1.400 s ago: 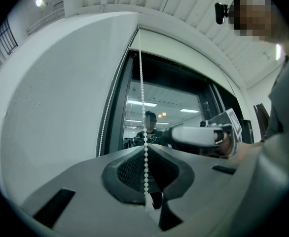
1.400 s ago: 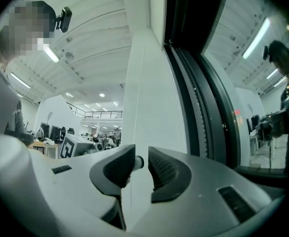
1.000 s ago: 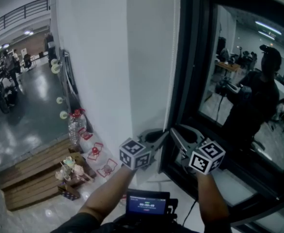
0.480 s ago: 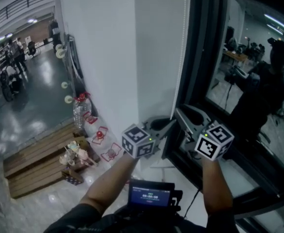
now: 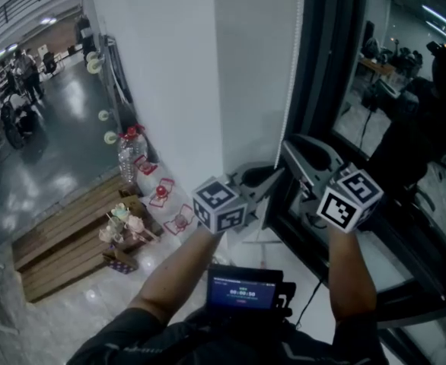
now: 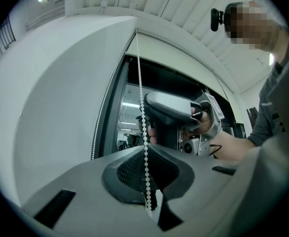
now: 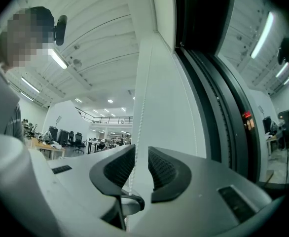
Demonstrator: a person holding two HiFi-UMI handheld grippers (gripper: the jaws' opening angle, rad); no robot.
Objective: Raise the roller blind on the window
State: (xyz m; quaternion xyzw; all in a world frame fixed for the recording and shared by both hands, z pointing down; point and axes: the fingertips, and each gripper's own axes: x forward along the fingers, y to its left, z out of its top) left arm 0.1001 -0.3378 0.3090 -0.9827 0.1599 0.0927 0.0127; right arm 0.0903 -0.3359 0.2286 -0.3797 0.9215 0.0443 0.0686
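Left gripper view: left gripper (image 6: 147, 154) jaws clenched on the light, limp, probably slippery bead chain (image 6: 142, 112) beside the window frame (image 6: 116, 107), best pinched across its beads, while right gripper (image 7: 139, 157) jaws stand apart around it.

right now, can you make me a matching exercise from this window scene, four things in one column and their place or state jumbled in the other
Things:
1. left hand-held gripper
2. right hand-held gripper
3. wooden pallet
4. small screen

Places or states:
a. lying on the floor at the head view's left
b. jaws apart, a strand of chain running between them
c. jaws closed on the bead chain
d. lit, near the head view's bottom edge

Pairs: 1-c, 2-b, 3-a, 4-d
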